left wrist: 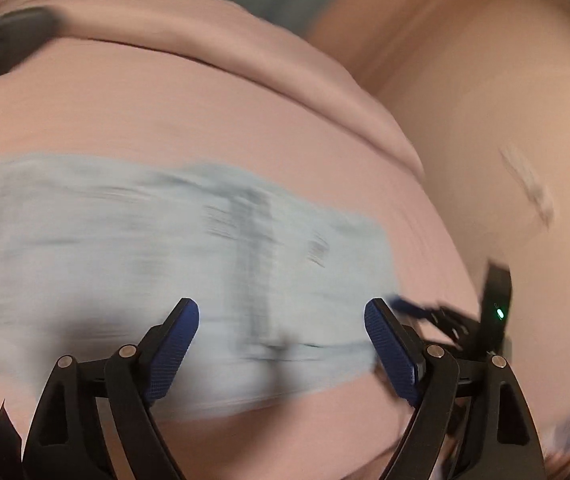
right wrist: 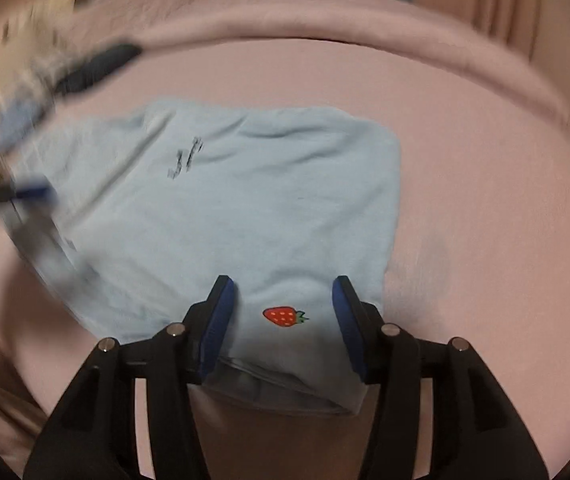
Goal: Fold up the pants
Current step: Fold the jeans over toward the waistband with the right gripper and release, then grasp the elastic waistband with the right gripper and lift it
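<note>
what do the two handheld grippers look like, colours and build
Both match. The left gripper and right gripper each have two angular black fingers built from linked bars, joined by round silver pivot pins. Each fingertip carries a long dark blue pad with a fine gridded texture. In the left wrist view, a small green light glows on a black part of the right gripper. No sleeves or cables are clearly visible.

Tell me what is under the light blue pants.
The light blue pants lie on a pink sheet, which shows all around them. Their strawberry patch sits between the right claw fingers. What lies beneath the cloth itself stays covered.
</note>
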